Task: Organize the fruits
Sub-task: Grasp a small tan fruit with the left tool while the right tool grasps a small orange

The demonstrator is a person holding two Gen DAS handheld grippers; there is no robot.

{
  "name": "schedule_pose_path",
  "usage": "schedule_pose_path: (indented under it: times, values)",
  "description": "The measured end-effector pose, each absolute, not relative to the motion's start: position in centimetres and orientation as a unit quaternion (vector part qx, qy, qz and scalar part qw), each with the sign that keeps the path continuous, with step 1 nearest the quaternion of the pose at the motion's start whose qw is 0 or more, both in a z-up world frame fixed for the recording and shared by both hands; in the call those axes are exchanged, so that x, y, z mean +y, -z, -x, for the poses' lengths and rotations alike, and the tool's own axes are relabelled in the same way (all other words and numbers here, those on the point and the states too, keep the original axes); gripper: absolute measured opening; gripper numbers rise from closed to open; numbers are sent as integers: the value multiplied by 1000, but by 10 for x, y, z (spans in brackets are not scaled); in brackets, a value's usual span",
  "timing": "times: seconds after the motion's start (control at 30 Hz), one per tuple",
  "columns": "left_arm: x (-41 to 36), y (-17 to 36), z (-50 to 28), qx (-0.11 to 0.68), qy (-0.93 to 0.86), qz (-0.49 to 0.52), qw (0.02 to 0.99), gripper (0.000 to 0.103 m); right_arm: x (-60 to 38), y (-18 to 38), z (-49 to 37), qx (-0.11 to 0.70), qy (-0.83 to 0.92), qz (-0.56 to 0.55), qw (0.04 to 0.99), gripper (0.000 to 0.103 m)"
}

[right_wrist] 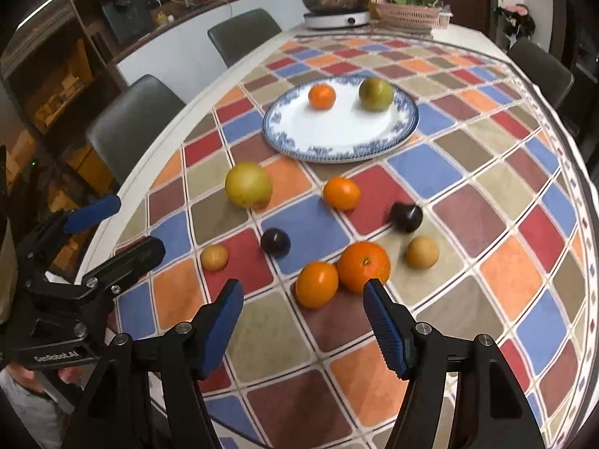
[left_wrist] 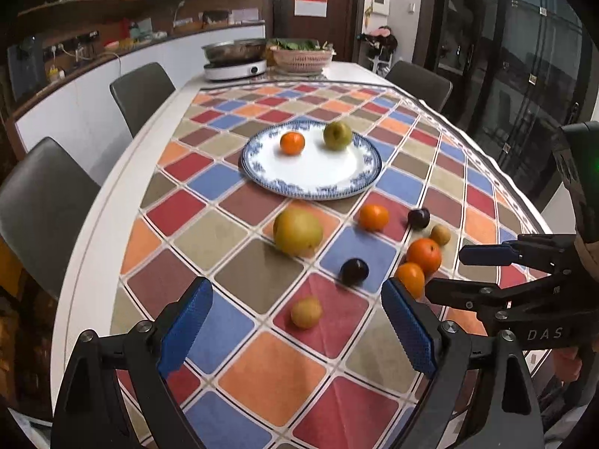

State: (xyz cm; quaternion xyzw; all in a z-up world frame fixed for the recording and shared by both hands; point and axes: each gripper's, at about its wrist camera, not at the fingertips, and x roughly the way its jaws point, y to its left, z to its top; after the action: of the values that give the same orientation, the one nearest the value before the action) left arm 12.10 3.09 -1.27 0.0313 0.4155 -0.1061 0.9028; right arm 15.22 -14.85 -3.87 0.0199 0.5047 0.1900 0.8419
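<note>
A blue-rimmed white plate (left_wrist: pixel 312 183) (right_wrist: pixel 337 138) holds a small orange (left_wrist: pixel 292 143) and a green fruit (left_wrist: pixel 337 135). Loose on the checked cloth lie a big yellow pear (left_wrist: pixel 297 231) (right_wrist: pixel 248 184), several oranges (right_wrist: pixel 364 266), two dark plums (left_wrist: pixel 354 271) (right_wrist: pixel 406 216) and two small tan fruits (left_wrist: pixel 306 312) (right_wrist: pixel 422 252). My left gripper (left_wrist: pixel 297 292) is open above the cloth, with a tan fruit just beyond its fingertips. My right gripper (right_wrist: pixel 303 293) is open, nothing held, and an orange (right_wrist: pixel 316 283) lies just past its tips.
An induction cooker with a pan (left_wrist: pixel 235 63) and a pink basket of greens (left_wrist: pixel 301 56) stand at the table's far end. Grey chairs (left_wrist: pixel 142 91) line the left side, and another (left_wrist: pixel 419 82) stands on the right. The table edge curves close on the right (right_wrist: pixel 584 202).
</note>
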Motion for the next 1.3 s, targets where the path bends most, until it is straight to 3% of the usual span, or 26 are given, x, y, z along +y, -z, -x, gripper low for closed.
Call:
schedule_pose_path:
  times: [0.17, 0.4, 0.7, 1.03, 1.3]
  values:
    - [31, 26, -126, 431, 107, -35, 895, 92, -148, 53, -157, 524, -190, -27, 830, 66]
    - [33, 46, -134, 454, 109, -33, 884, 89, -146, 72, -164, 545, -188, -28, 817, 57]
    - [34, 67, -143, 475, 124, -21, 871, 66, -140, 84, -170, 557, -193, -27, 807, 52]
    - [33, 79, -152, 491, 142, -5, 860, 47, -135, 93, -179, 561, -198, -30, 803, 49]
    - [32, 86, -158, 500, 146, 2, 854, 33, -134, 94, -183, 555, -190, -29, 809, 39]
